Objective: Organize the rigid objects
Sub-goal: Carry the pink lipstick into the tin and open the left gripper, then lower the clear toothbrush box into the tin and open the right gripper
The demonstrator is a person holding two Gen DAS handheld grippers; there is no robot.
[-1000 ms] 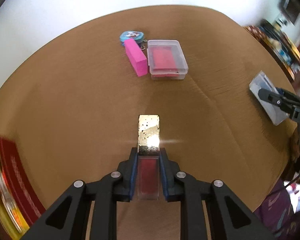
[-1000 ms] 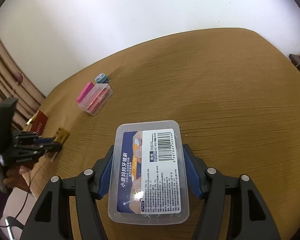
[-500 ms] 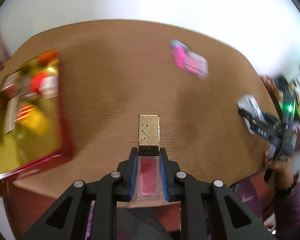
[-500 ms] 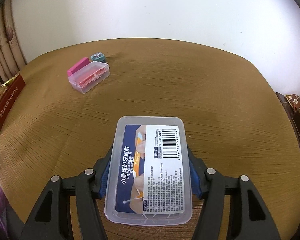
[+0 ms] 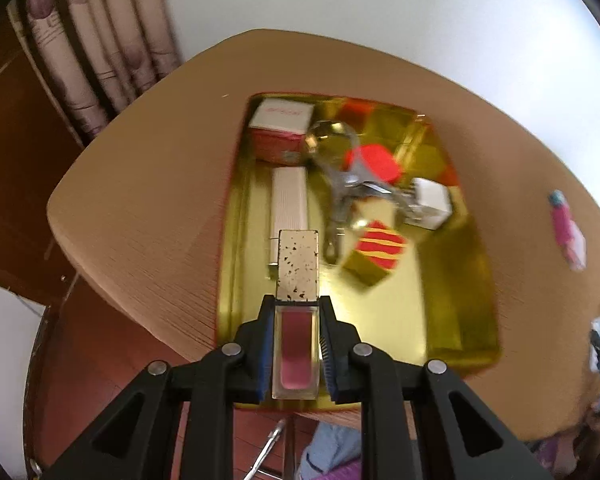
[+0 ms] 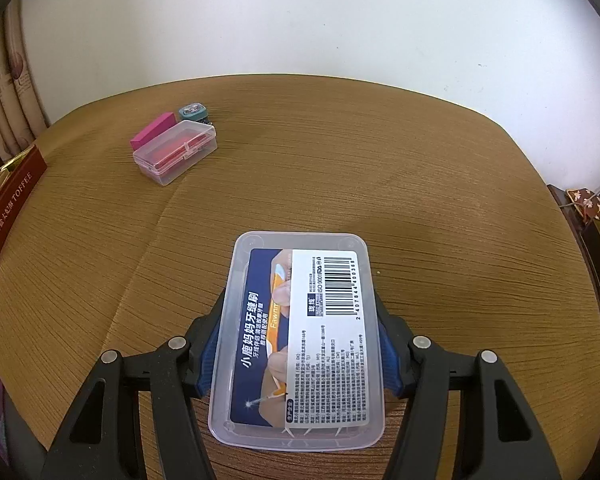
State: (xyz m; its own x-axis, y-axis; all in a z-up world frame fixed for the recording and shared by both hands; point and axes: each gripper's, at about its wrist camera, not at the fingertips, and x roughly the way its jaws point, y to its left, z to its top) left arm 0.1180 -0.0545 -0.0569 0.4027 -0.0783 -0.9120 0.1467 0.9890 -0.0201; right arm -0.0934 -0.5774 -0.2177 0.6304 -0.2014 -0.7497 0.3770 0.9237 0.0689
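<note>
My left gripper (image 5: 296, 344) is shut on a lip gloss tube (image 5: 298, 272) with a gold speckled cap and pink body, held above the near end of a gold tin tray (image 5: 460, 320). The tray holds a white and red box (image 5: 280, 128), a white stick (image 5: 289, 204), metal keys (image 5: 348, 184), a red piece (image 5: 374, 162), a white cube (image 5: 430, 202) and a striped gold cube (image 5: 374, 256). My right gripper (image 6: 300, 336) is shut on a clear plastic box with a barcode label (image 6: 300, 340), just above the table.
On the brown table (image 6: 420, 160), a clear box with red contents (image 6: 176, 152), a pink block (image 6: 152, 136) and a small teal case (image 6: 193, 112) lie at the far left. The tin's red side (image 6: 8, 212) is at the left edge. Curtains (image 5: 100, 40) hang behind.
My left gripper has swung left with the lip gloss tube and is now over the gold tray. My right gripper has turned a little and keeps hold of the clear box.
</note>
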